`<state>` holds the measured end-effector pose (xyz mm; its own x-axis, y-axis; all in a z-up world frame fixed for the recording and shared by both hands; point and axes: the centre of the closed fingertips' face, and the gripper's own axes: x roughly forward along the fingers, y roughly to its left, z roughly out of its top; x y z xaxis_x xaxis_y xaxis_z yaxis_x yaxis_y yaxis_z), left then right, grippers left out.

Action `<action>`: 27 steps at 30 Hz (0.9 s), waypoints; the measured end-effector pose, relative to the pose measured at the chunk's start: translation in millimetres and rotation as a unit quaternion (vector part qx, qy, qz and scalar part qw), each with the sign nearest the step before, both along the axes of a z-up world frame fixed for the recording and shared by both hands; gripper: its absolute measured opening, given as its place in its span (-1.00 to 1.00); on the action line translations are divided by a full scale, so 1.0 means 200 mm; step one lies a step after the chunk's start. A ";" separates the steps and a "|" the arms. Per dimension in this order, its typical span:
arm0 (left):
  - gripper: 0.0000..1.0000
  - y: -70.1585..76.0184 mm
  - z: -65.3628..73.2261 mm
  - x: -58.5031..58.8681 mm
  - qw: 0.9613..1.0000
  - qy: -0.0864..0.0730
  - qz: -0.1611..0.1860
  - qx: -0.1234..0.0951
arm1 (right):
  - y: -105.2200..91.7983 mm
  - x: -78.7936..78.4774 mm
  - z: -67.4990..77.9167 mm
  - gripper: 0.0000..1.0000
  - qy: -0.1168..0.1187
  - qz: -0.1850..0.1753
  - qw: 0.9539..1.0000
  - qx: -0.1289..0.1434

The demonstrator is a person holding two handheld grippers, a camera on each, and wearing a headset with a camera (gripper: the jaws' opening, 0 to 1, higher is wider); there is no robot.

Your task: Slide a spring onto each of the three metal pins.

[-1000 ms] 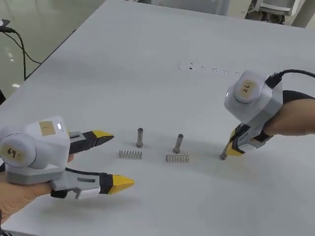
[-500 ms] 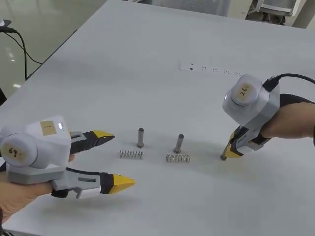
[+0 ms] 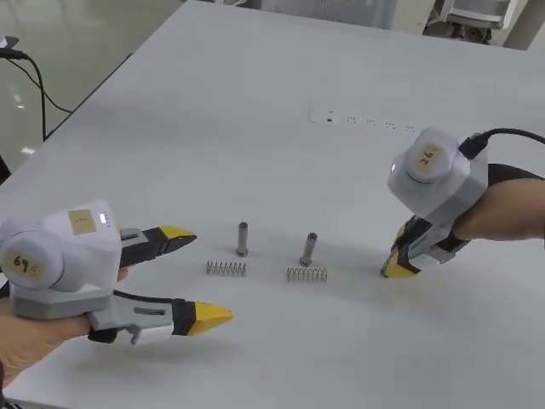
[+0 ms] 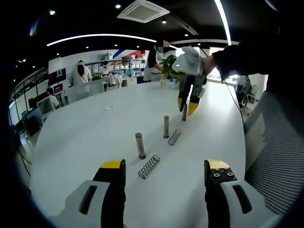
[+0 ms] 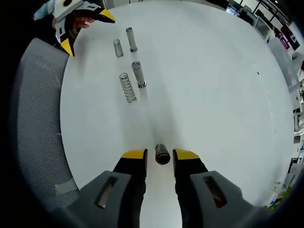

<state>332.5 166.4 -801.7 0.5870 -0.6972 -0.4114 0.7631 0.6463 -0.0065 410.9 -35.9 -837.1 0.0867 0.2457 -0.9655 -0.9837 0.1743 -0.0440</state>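
Bright, even light falls on the white table [image 3: 255,102] from overhead. Ceiling light strips [image 4: 95,36] glow above it in the left gripper view. Shadows on the table are soft and pale, faint beside the pins [image 3: 243,239]. The floor [image 3: 51,51] left of the table shows glare. Both gripper views bend strongly toward the table's edges. The head view is sharp.

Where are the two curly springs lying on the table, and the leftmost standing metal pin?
Left small coiled metal spring [image 3: 226,268], head view: middle of its coils.
Right small coiled metal spring [image 3: 306,274], head view: middle of its coils.
Leftmost upright grey metal pin [image 3: 243,239], head view: middle of its shaft.
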 end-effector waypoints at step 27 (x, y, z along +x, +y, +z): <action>0.31 0.00 0.02 0.00 1.000 -0.004 -0.001 -0.001 | 0.24 -0.07 0.11 -0.43 -0.014 0.058 0.997 0.044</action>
<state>331.6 165.5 -797.6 0.5892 -0.6990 -0.4053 0.7639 0.6454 -0.0026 397.3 12.6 -814.6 0.0800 0.3396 -0.9372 -0.9961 0.0632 -0.0621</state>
